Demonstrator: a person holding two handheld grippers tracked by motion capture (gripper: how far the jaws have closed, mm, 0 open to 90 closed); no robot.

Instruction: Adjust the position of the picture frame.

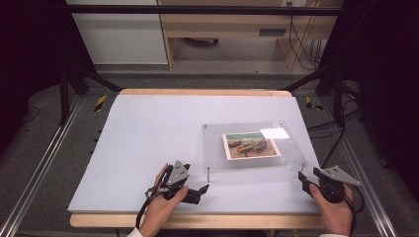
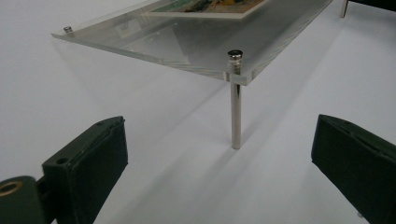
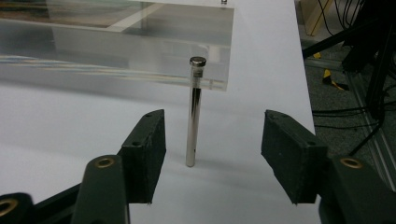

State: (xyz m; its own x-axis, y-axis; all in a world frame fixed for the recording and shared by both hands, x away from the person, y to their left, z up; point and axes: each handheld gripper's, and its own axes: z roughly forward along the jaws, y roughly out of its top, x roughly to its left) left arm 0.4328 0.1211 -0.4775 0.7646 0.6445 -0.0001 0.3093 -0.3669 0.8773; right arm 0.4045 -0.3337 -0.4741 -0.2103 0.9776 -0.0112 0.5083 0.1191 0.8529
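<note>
left gripper (image 1: pixel 203 188) is held low at the near edge of the counter (image 1: pixel 148 128), gripped from below by the left hand (image 1: pixel 163 205), pointed toward the near-left leg (image 2: pixel 236 105) of the acrylic plate (image 1: pixel 217 148) — fingers (image 2: pixel 88 163) are spread wide, nothing between them, leg seen ahead in the gap but not touched. right gripper (image 1: pixel 302 178) is held by the right hand (image 1: pixel 338 210) at the near-right corner, aimed at the near-right leg (image 3: pixel 194 112); fingers (image 3: pixel 147 149) are open to either side of that leg, short of it, no contact. plate is clear, flat, raised off the counter on thin metal legs with round caps at the corners, set right of centre. a printed picture (image 1: pixel 250 144) is seen lying under it, near its middle — a bright glare patch is seen at its far-right corner.
</note>
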